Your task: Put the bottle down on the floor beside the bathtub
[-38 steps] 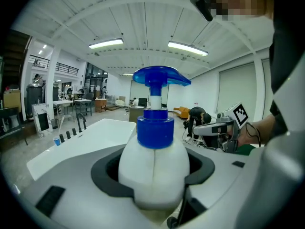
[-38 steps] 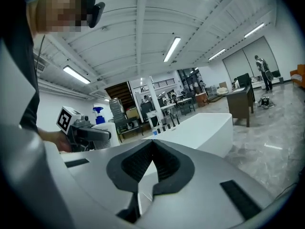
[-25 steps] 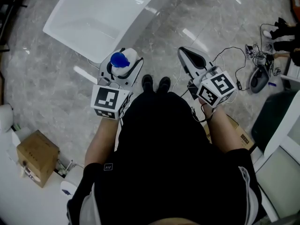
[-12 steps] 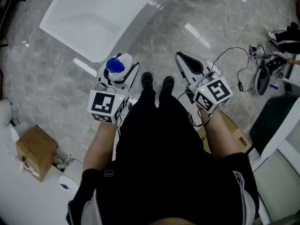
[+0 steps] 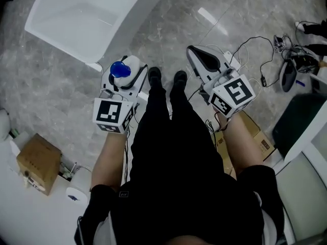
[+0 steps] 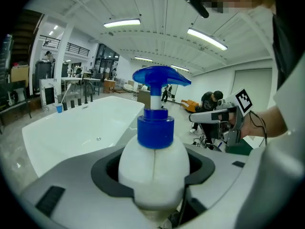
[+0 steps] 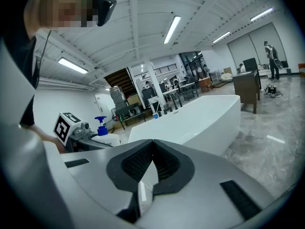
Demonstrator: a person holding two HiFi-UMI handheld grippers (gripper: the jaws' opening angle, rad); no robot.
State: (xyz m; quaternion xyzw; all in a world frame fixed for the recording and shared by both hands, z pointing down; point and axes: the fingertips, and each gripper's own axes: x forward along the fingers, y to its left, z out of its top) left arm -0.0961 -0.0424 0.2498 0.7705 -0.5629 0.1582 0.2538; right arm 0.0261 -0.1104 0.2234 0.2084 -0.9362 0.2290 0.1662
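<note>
Your left gripper (image 5: 127, 78) pinches the pump bottle (image 5: 120, 69) above the floor (image 5: 56, 93), near a corner of the bathtub (image 5: 76, 22). Lower it upright and release only once grounded. Your right gripper (image 5: 199, 59) is pressed together, empty.

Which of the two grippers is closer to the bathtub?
Left. The left gripper, holding the bottle, is by the bathtub's near corner; the right gripper is across the person's shoes, farther off.
</note>
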